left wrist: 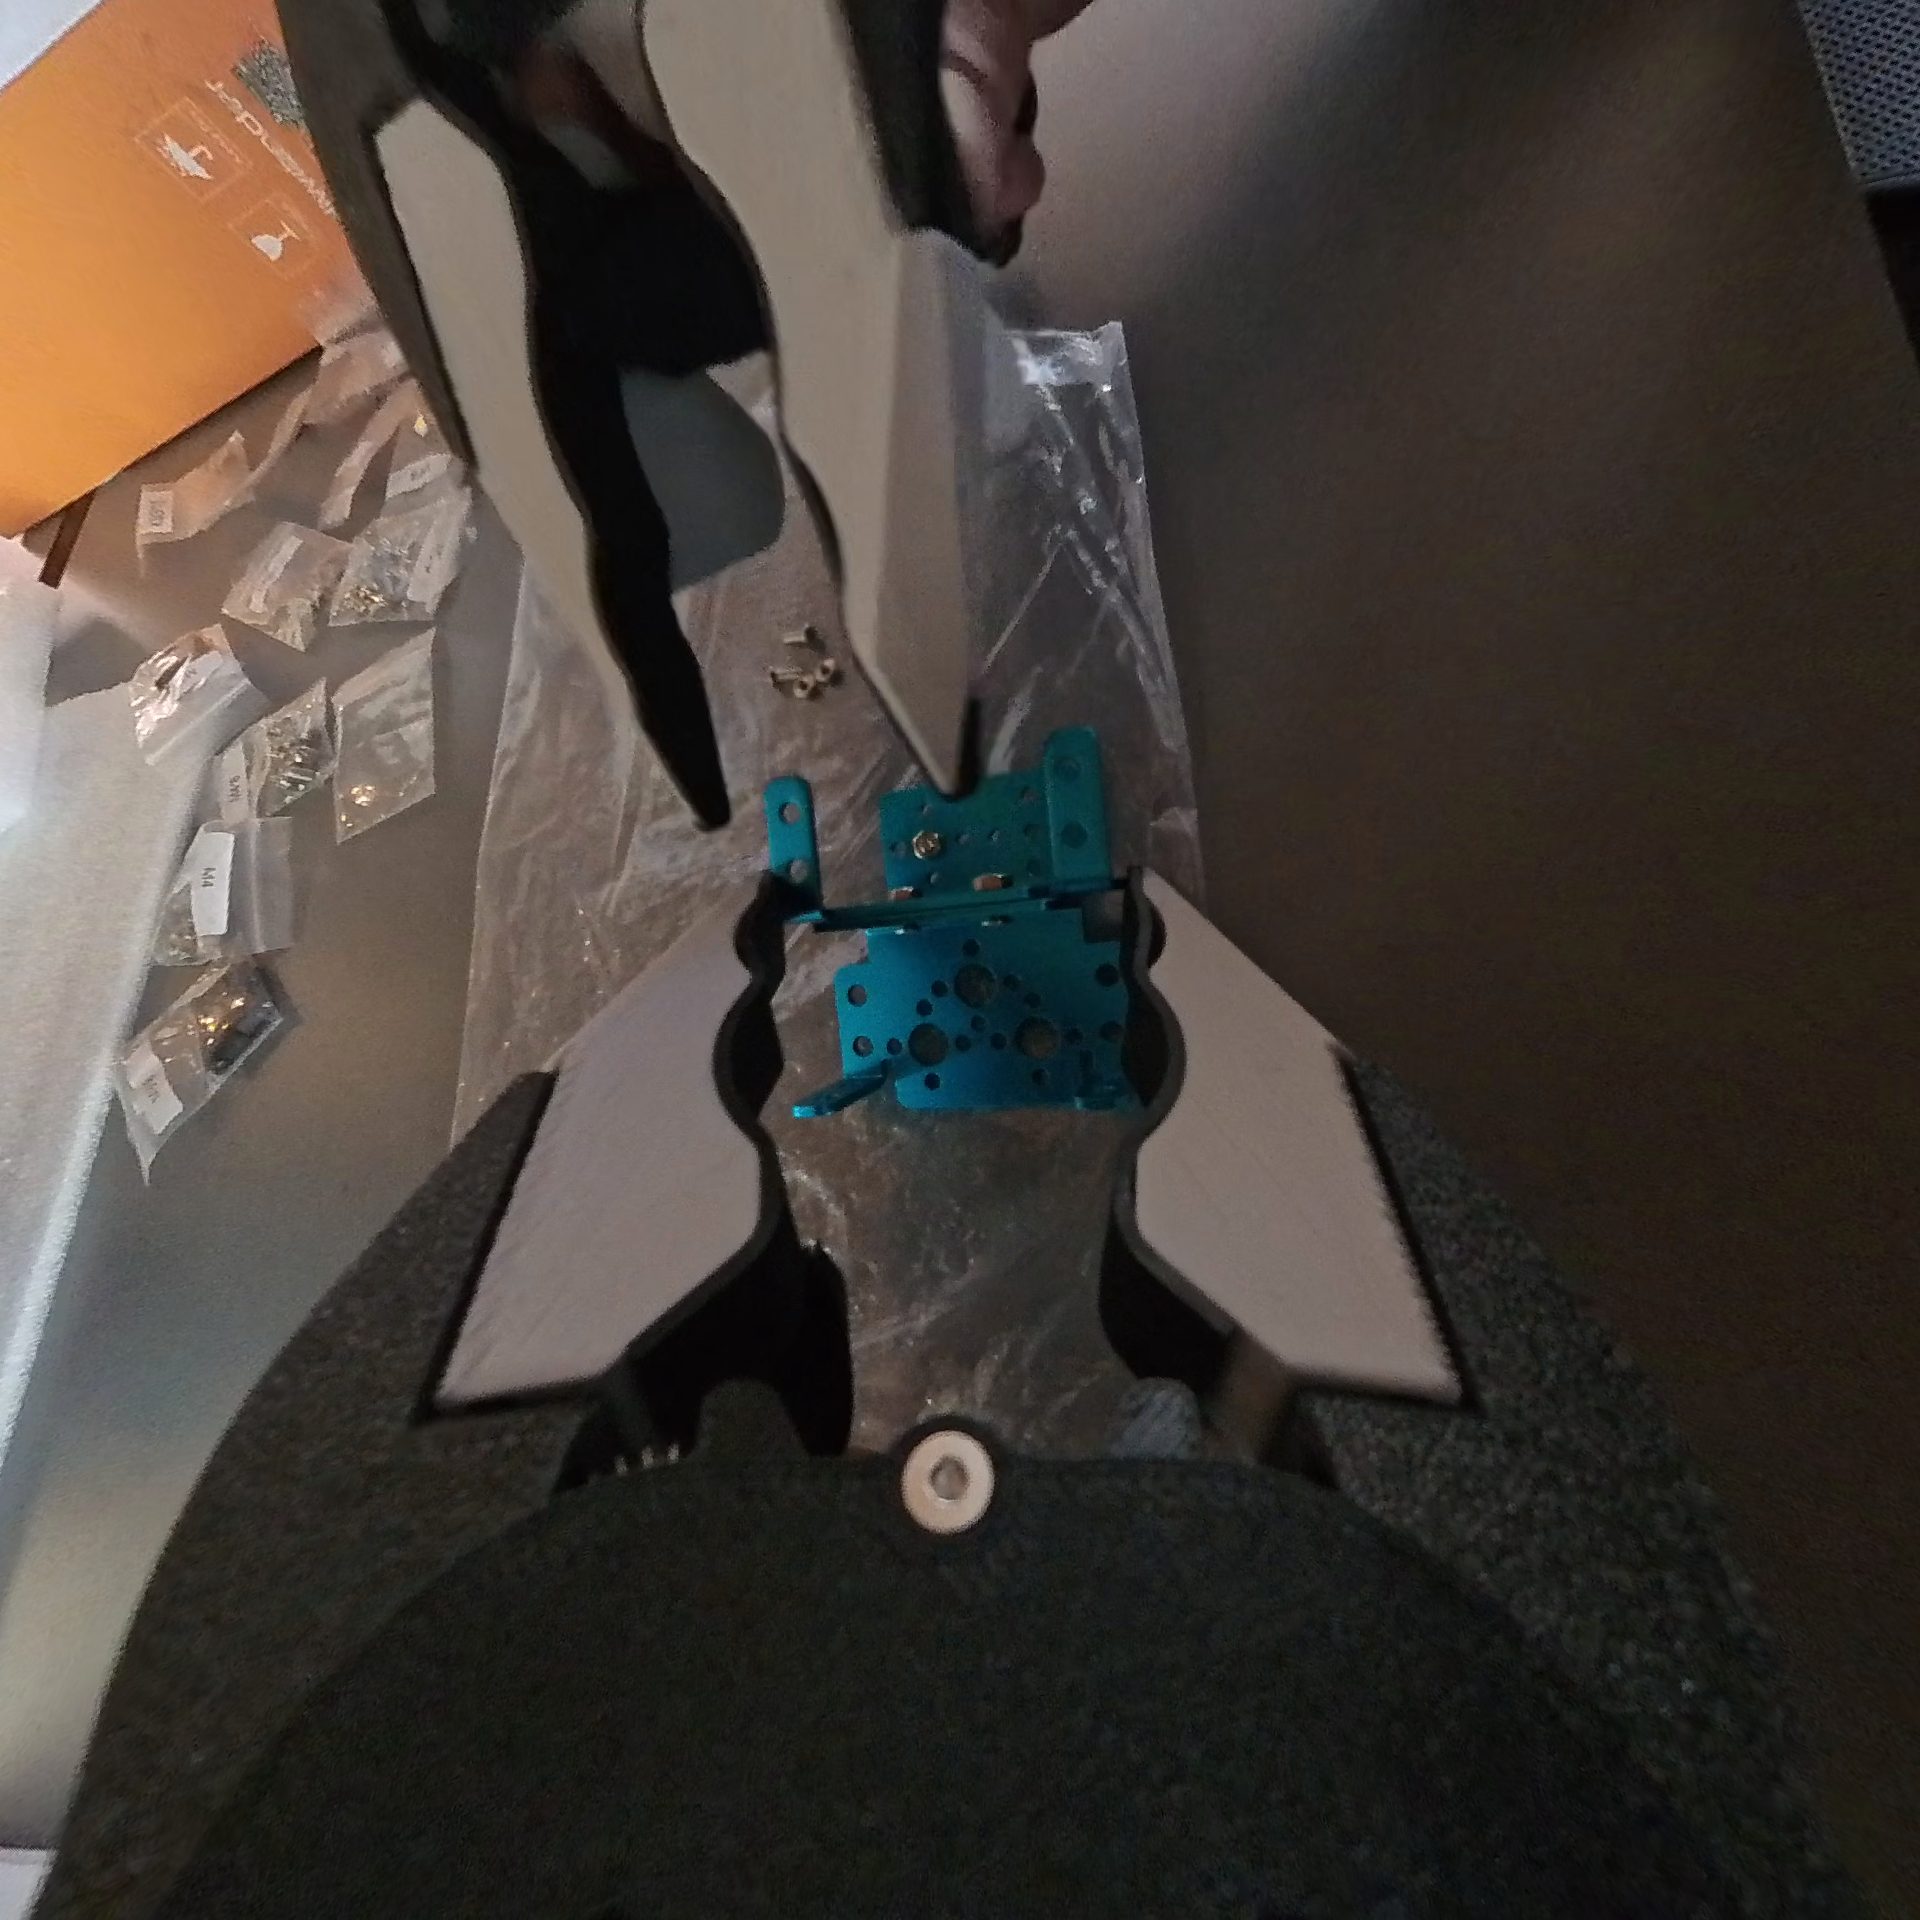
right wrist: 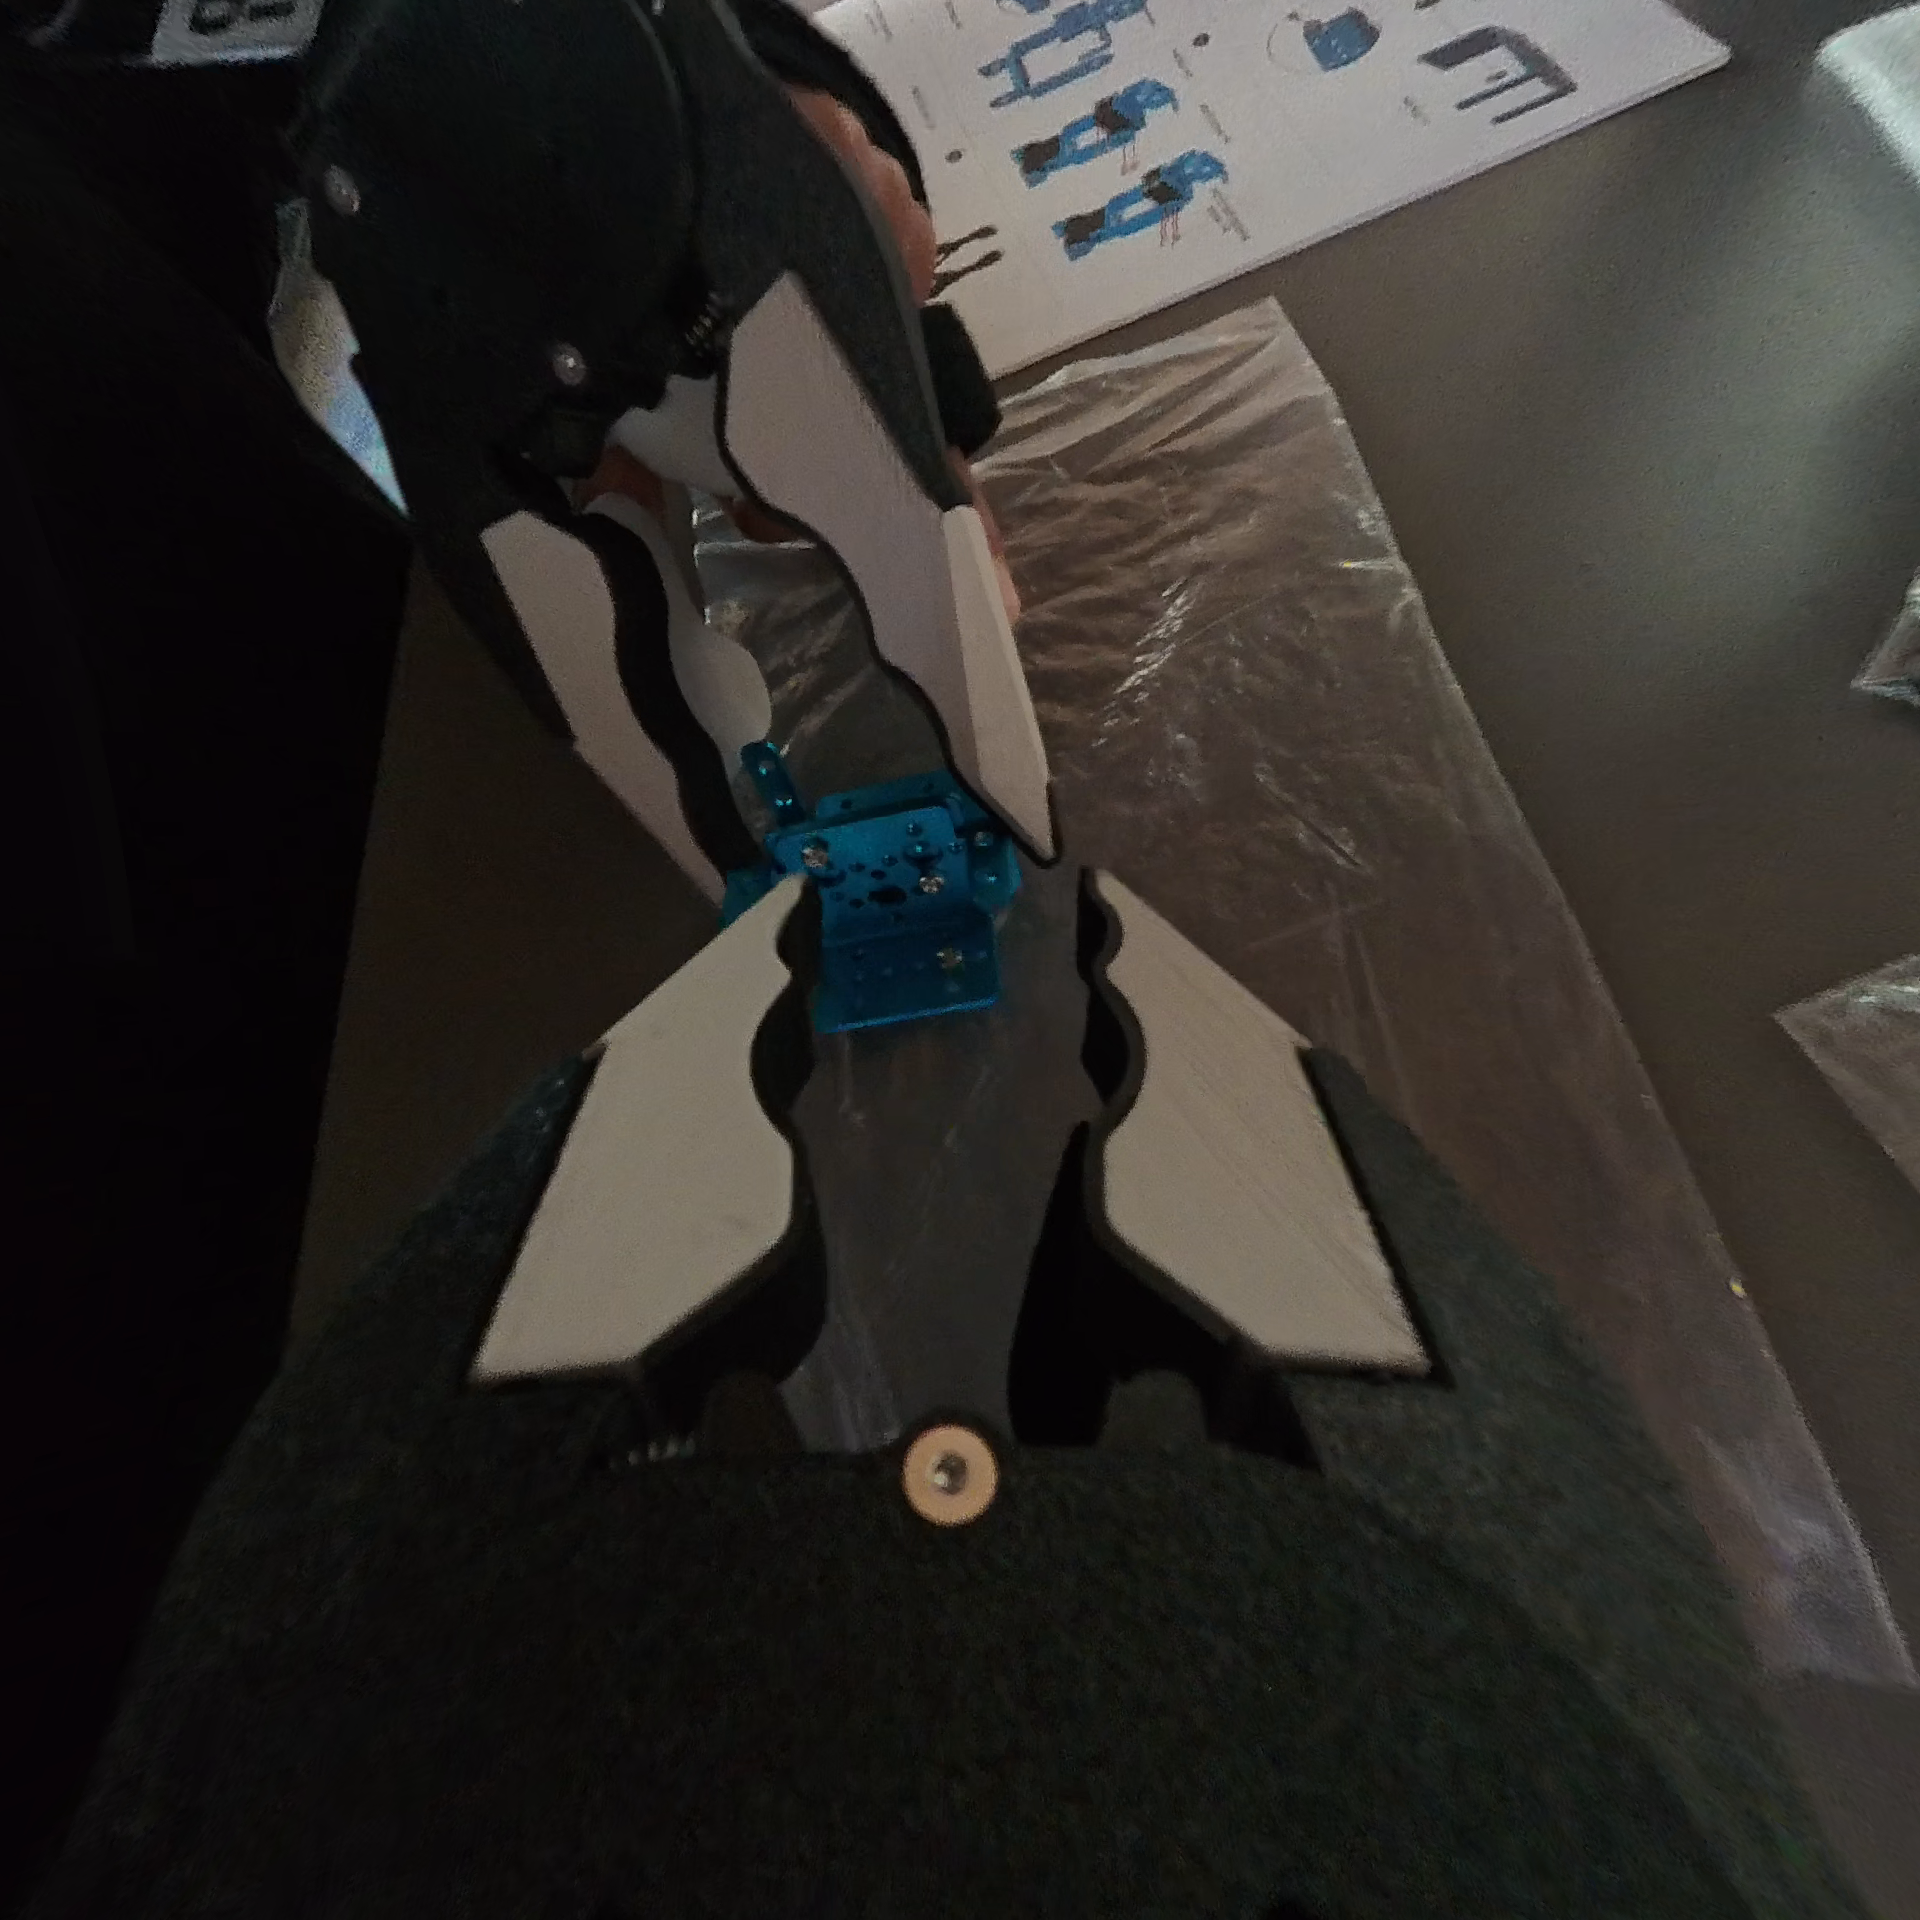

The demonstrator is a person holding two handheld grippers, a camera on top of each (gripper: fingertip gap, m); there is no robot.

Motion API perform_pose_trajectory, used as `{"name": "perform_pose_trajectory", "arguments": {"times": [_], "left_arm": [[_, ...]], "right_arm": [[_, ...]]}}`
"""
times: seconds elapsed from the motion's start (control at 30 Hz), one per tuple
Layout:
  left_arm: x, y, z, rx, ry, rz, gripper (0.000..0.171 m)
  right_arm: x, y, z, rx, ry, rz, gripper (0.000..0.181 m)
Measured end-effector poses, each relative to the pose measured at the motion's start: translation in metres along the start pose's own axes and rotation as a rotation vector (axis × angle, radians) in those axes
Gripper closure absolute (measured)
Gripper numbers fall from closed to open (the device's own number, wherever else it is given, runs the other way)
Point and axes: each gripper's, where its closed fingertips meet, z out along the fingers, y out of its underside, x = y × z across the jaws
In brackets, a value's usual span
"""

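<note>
A blue metal bracket assembly [left wrist: 977, 1039] with many holes and a few screws is held just above a clear plastic sheet [left wrist: 582, 831]. My left gripper [left wrist: 951, 888] is shut on the assembly, its fingertips pressing the two ends of a flat cross plate. My right gripper [left wrist: 836, 805] comes in from the far side, open, its tips just behind the bracket's upright tabs. In the right wrist view the right gripper [right wrist: 942, 881] is open around the blue assembly [right wrist: 904, 966], its left fingertip [right wrist: 769, 925] close against it. The left gripper [right wrist: 888, 857] clamps the assembly from above.
Loose screws [left wrist: 805, 670] lie on the plastic sheet [right wrist: 1247, 675]. Several small bags of hardware [left wrist: 291, 748] and an orange box [left wrist: 125, 312] are at the left. White foam [left wrist: 42, 831] lies at the far left. A printed instruction sheet [right wrist: 1247, 125] lies beyond the plastic. The grippers are tip to tip, or close to it.
</note>
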Motion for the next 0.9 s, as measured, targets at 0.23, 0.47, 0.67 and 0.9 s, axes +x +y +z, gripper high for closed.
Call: {"name": "perform_pose_trajectory", "arguments": {"times": [0.23,0.47,0.67,0.9], "left_arm": [[0.000,0.000,0.000,0.000,-0.004,0.004,0.106],[0.000,0.000,0.000,0.000,-0.003,0.002,0.106],[0.000,0.000,0.000,0.000,-0.001,0.001,0.106],[0.002,-0.001,0.000,0.005,0.006,0.007,0.105]], "right_arm": [[0.010,0.013,0.012,-0.056,0.019,0.056,0.140],[0.005,0.011,0.018,-0.052,0.012,0.033,0.151],[0.000,0.010,0.018,-0.048,-0.036,0.041,0.161],[-0.003,0.007,0.015,-0.004,-0.157,0.142,0.166]]}}
